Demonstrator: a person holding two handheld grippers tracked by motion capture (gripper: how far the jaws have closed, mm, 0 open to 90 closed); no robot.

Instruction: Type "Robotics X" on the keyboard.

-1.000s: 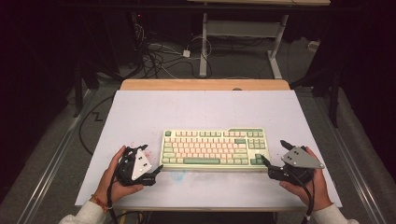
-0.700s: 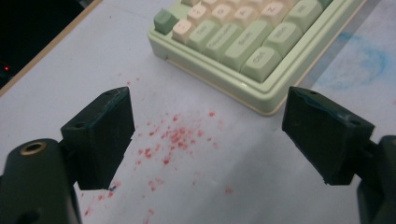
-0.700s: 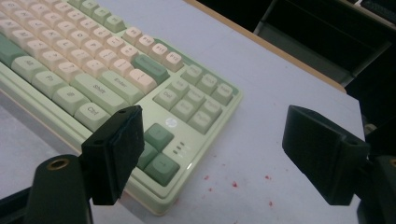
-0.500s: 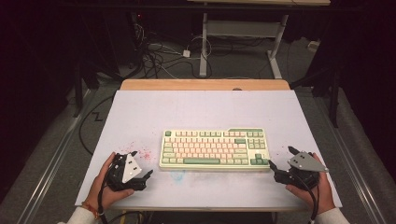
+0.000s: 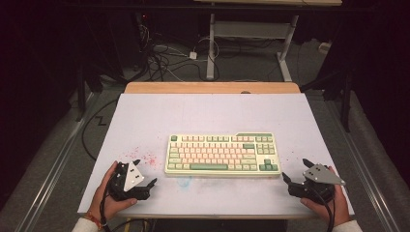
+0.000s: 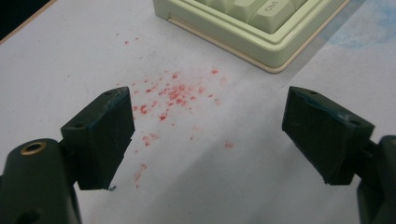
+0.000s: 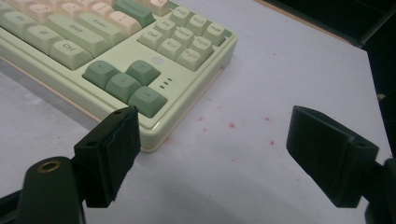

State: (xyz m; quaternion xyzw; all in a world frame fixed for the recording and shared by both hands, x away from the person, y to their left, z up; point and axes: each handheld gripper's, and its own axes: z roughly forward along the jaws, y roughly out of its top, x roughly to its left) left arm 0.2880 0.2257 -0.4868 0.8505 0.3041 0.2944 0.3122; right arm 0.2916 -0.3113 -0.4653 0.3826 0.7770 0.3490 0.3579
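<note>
Most of the keyboard (image 5: 222, 153) is cut off in both gripper views: the left gripper view catches just one corner of its case (image 6: 261, 32), and the right gripper view gets the end with the arrow keys (image 7: 125, 85) and the small block of keys above them. Key lettering is too blurry to read from the high view, and only a few labels come through up close. The person's forearms run off the bottom edge of the high view, so it's hands and a bit of sleeve, nothing more.

The keyboard sits flat in the middle of the table (image 5: 159, 116), a bit toward the near edge, squared up with it. It's a compact board with a pale cream-green plastic case, pinkish-cream keys in the main block and darker green ones for the arrows, space bar and a few others. The case has rounded corners and a stepped rim.

The table top is a smooth white sheet with a wooden strip along the far edge. There are red specks (image 6: 173, 93) scattered left of the keyboard, a few on the right, and a faint blue smudge in front of it.

The left gripper (image 5: 145, 175) rests near the front left corner, jaws wide apart with nothing in them. The right gripper (image 5: 295, 170) is just off the right end, jaws also spread and empty. The jaws are matte black blocks.
</note>
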